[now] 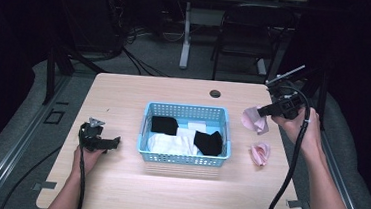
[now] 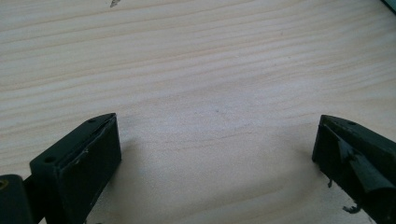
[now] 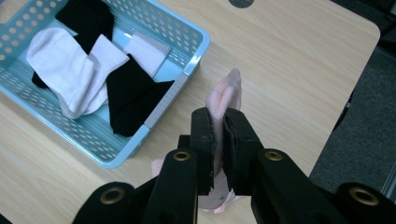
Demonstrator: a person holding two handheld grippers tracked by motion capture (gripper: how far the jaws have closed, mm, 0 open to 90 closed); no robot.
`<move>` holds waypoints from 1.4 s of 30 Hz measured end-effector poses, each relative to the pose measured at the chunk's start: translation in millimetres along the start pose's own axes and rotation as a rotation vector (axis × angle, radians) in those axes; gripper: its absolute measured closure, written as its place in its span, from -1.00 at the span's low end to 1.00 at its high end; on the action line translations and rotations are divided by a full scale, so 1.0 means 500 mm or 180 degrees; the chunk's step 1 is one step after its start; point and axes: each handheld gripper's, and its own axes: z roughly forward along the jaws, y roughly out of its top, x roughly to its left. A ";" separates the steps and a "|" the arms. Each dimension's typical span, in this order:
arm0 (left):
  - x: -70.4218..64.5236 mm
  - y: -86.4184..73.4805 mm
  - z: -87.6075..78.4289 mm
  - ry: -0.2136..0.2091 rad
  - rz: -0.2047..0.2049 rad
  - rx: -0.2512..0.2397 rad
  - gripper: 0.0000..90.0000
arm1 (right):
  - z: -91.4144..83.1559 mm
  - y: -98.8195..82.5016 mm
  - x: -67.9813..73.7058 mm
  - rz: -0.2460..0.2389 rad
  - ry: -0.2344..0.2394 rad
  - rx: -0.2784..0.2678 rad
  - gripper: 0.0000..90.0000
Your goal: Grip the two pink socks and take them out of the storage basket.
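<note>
The right gripper (image 1: 264, 111) had its jaws pinched tight on a pink sock (image 1: 253, 119), which hung in the air above the table's (image 1: 116, 189) right side, just beyond the right wall of the blue basket (image 1: 183, 158). The step in hand looked like the carry: one sock lifted and on its way to join the black and white socks (image 1: 173, 142) already lying in the basket. A second pink sock (image 1: 260, 153) lay on the wood near the basket's right front corner, not yet picked up. The left gripper (image 1: 113, 142) rested low on the table to the left of the basket, jaws spread wide with nothing between them. The next move would probably call for bringing the held sock over the basket's rim, low enough that it dropped inside and did not drape over the wall, and then parting the jaws. The right gripper view gave what the high view could not: the sock (image 3: 225, 95) squeezed flat between the two black pads, its toe poking out past the tips. The left gripper view showed bare wood grain (image 2: 201, 70) between the open jaws, while the high view alone placed both hands, the basket and the spare sock in relation to each other
</note>
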 end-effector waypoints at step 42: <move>0.000 0.000 0.000 -0.0002 0.0002 0.0003 -0.98 | 0.268 -0.148 -0.031 0.0436 0.0187 0.0653 0.74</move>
